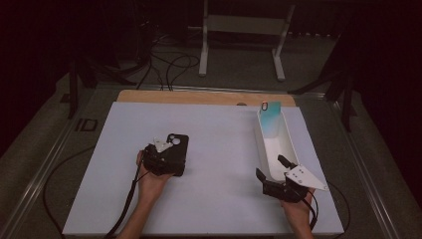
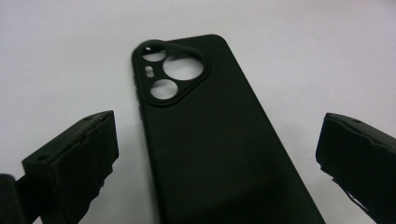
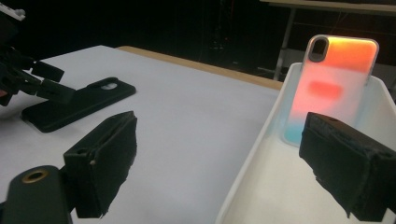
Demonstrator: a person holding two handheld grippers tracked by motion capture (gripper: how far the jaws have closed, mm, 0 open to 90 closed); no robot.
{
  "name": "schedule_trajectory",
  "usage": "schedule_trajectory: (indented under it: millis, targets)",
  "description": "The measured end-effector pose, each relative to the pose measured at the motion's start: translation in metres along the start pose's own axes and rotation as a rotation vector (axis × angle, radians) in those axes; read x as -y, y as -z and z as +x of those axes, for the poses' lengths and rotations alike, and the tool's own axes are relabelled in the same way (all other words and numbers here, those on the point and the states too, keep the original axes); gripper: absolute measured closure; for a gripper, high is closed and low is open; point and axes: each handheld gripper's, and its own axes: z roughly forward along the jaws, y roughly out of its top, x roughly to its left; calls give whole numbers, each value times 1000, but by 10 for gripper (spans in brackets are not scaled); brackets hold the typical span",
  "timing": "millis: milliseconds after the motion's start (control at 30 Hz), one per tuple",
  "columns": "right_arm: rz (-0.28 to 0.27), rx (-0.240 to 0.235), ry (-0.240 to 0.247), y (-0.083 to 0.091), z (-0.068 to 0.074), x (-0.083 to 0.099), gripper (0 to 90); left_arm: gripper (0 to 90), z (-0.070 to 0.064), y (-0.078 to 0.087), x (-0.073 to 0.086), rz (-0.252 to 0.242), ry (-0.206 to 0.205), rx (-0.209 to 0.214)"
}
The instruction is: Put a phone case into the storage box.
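Two hands came in at the near edge of the table, each holding one gripper, so two grippers in all. I counted two phone cases and one white tray on the white board [image 1: 214, 149].

Nearest on the one side, the left gripper [image 2: 215, 154] sat low over the black phone case [image 2: 215, 140], its jaws spread wide and closed on nothing. That case lay flat on the board, back up, and ran straight between the two jaws, neither of which touched it. Its three round camera cut-outs [image 2: 170, 72] lay at the end away from the gripper, beyond the jaw tips. From above, the left gripper [image 1: 164, 158] covered the near end of the black phone case [image 1: 178, 144].

On the other side, the right gripper [image 1: 276, 177] hovered at the near end of the long white tray [image 1: 291, 144], jaws likewise spread and empty. In its own view the right gripper [image 3: 217, 163] straddled the tray's rim [image 3: 254, 154]: one jaw over the board, the other over the tray's inside. Ahead of it, well apart at the tray's far end, the coloured phone case [image 3: 338, 88] stood upright, leaning on the end wall, orange at the top fading to pale blue at the bottom. Off to the side of that gripper, the black case lay across the board.
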Motion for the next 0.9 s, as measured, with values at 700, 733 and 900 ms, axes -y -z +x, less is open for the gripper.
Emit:
schedule_trajectory:
  millis: [700, 733, 900]
  targets:
    - [4, 19, -2, 1, -2, 3, 112, 0, -6, -18, 4, 76, -6, -27]
    - [5, 20, -4, 1, -2, 3, 112, 0, -6, -18, 4, 79, -4, -30]
    - [5, 24, -2, 1, -3, 3, 112, 0, -6, -20, 4, 97, -1, -44]
